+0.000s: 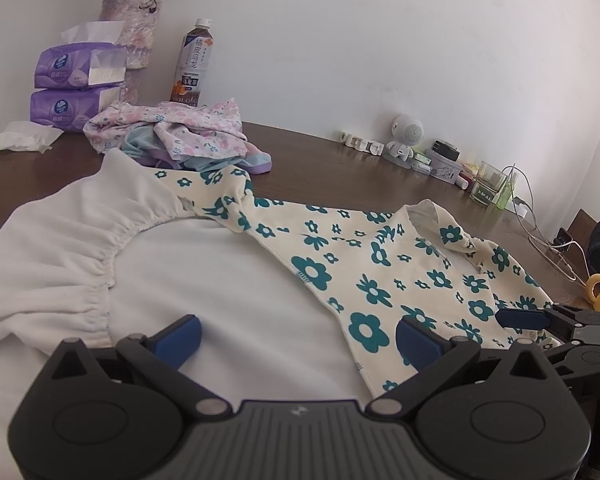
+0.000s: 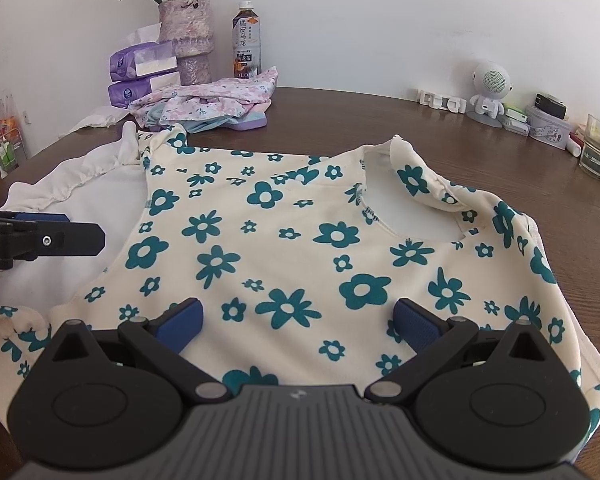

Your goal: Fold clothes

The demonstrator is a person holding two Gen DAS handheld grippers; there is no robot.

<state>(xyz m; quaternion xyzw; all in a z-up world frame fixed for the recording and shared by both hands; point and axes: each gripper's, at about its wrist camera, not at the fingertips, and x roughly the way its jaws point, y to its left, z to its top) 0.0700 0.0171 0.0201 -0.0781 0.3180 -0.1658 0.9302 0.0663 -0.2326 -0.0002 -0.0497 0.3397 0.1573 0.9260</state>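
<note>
My left gripper (image 1: 298, 338) and right gripper (image 2: 298, 324) both hang spread apart over the flowered garment (image 2: 284, 240), gripping nothing.

Soft matt cloth garment (image 2: 284, 240), glossy dark wood table (image 2: 380, 120)

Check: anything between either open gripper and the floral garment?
Nothing visible. The right gripper hangs directly over the floral garment, jaws open; the left gripper is over its white part. The clothes pile lies behind, apart.
</note>
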